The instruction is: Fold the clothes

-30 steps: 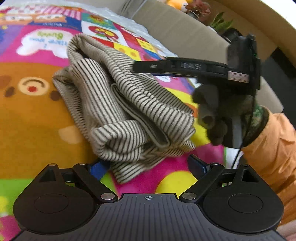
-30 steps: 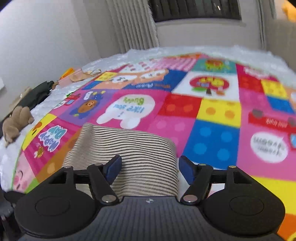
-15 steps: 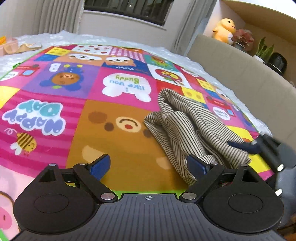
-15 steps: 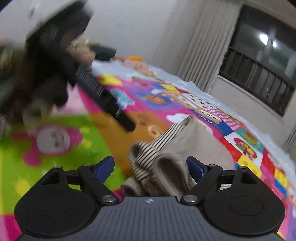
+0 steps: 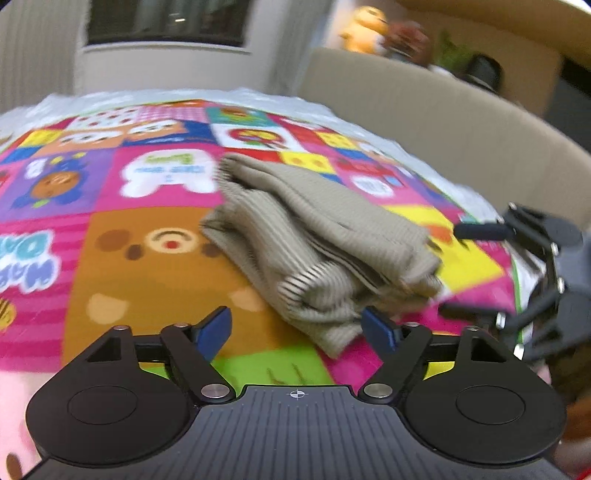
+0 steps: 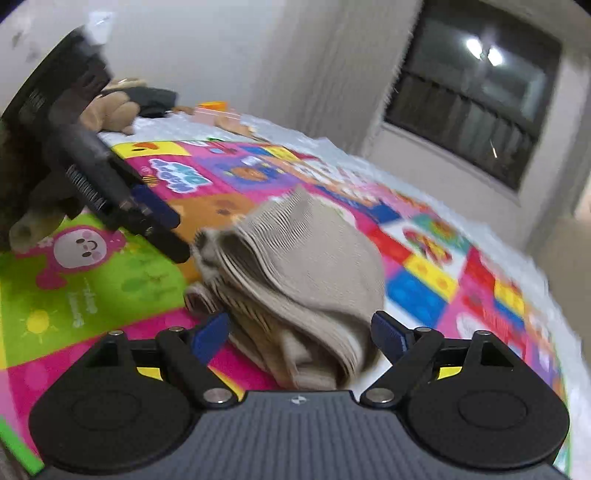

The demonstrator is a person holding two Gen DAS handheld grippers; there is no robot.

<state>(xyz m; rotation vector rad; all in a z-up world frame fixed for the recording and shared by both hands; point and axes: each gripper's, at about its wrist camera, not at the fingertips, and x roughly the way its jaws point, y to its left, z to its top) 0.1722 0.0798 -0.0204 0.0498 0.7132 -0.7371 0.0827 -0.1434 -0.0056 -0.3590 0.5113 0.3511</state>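
A beige striped garment (image 5: 317, 243) lies bunched in loose folds on a colourful play mat (image 5: 147, 258). My left gripper (image 5: 299, 328) sits at its near corner with the jaws closing; the cloth reaches only the right finger, and no pad presses on it. In the left wrist view my right gripper (image 5: 469, 269) hovers at the garment's right end. From the right wrist the garment (image 6: 303, 277) fills most of the gap of my right gripper (image 6: 301, 334), whose jaws are closing without a clear squeeze. The left gripper (image 6: 170, 232) shows at its far left edge.
The mat (image 6: 92, 295) covers a white padded surface. A beige padded wall (image 5: 424, 122) runs along the right, with plush toys (image 5: 362, 29) on a shelf above. A stuffed toy (image 6: 114, 107) and small items lie at the far mat edge, below a dark window (image 6: 480, 110).
Both views have swung around the garment. The right gripper has moved from above the cloth to its right end. Both pairs of jaws have narrowed a little. The garment stays on the mat.
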